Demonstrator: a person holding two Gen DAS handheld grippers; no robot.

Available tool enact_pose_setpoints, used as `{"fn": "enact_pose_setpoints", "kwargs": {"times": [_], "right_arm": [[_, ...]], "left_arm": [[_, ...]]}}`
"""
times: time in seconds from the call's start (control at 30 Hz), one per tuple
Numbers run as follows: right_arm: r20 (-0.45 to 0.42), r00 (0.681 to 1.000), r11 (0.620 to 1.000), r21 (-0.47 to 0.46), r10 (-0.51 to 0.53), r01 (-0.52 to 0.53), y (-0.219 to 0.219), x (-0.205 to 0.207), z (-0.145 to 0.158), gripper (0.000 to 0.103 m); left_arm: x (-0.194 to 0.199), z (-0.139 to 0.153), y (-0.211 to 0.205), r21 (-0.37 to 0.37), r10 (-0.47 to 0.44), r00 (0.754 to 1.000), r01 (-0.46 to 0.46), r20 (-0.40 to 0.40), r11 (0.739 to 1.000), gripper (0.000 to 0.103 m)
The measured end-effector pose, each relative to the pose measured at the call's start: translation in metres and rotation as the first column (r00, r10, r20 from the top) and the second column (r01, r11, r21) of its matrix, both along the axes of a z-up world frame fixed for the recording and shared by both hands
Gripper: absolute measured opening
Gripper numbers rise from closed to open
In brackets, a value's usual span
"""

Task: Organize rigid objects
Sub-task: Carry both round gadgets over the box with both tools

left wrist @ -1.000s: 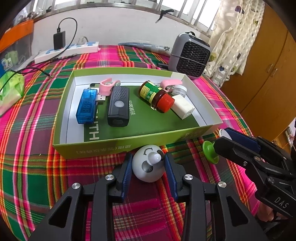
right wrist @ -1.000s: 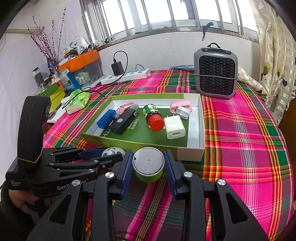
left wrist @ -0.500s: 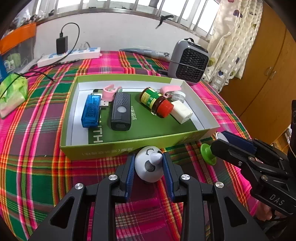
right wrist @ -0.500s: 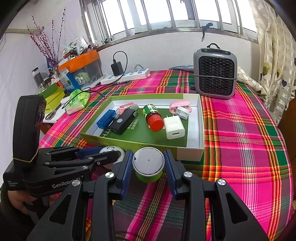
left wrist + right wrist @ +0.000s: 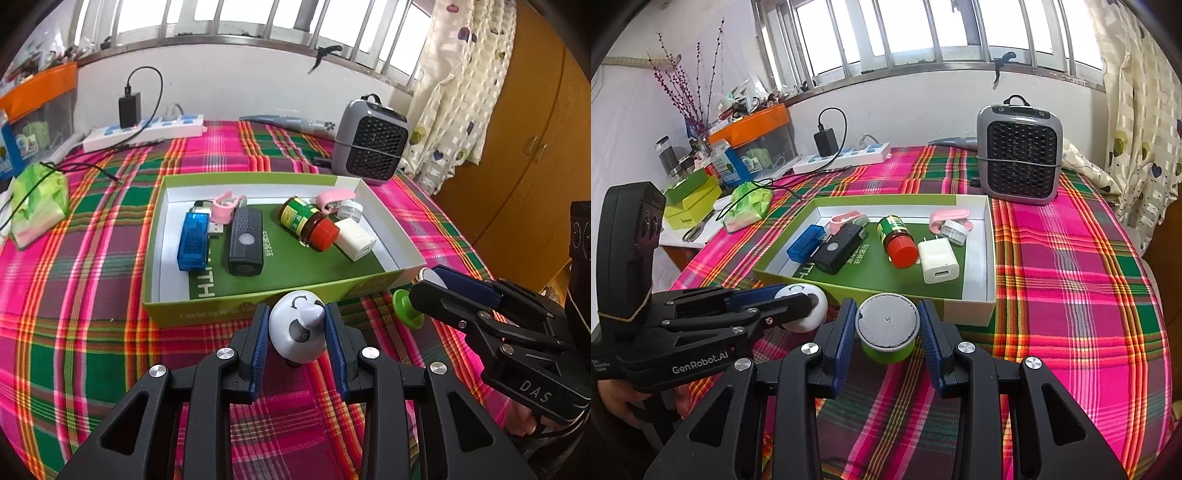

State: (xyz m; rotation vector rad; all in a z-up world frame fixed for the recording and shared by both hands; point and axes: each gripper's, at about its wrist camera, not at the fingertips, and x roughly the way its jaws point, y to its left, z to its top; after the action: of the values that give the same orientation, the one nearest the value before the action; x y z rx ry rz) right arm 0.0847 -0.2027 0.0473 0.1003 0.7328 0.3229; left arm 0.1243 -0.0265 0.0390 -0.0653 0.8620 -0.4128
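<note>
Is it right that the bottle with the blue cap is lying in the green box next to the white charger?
Not quite: the cap is red, not blue. The right wrist view shows the bottle lying in the green box next to the white charger.

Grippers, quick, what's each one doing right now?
Left gripper: shut on the white egg-shaped timer.
Right gripper: shut on the green round plastic piece with grey top.

Pink-green plaid cloth (image 5: 92,295), green box (image 5: 258,308)

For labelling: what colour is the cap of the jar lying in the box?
Red cap, clearest in the right wrist view.
</note>
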Motion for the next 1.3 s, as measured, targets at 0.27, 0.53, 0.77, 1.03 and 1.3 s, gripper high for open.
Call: {"fn": "enact_pose_setpoints", "kwargs": {"times": [0.27,0.53,0.77,1.03,1.3], "right_arm": [[0.011,1.000,1.000,0.001,0.005,-0.005,0.002,0.005,0.009,0.036],[0.009,1.000,1.000,-0.025,0.006,-0.005,0.005,0.016,0.011,0.036],[0.001,1.000,0.999,-0.040,0.001,-0.001,0.005,0.028,0.010,0.036],[-0.021,1.000,0.999,-0.047,0.000,-0.001,0.006,0.048,0.006,0.036],[-0.061,0.998,0.998,-0.056,0.000,-0.003,0.005,0.065,-0.007,0.036]], "left_arm": [[0.003,0.014,0.004,-0.004,0.008,1.000,-0.008,0.028,1.000,0.029],[0.013,0.023,0.008,-0.012,0.020,0.999,-0.020,0.047,1.000,0.029],[0.027,0.026,0.009,-0.023,0.027,0.998,-0.026,0.050,0.999,0.029],[0.045,0.022,0.000,-0.015,0.017,0.999,-0.016,0.040,1.000,0.029],[0.059,0.009,-0.006,-0.006,0.011,1.000,-0.011,0.008,1.000,0.029]]}}
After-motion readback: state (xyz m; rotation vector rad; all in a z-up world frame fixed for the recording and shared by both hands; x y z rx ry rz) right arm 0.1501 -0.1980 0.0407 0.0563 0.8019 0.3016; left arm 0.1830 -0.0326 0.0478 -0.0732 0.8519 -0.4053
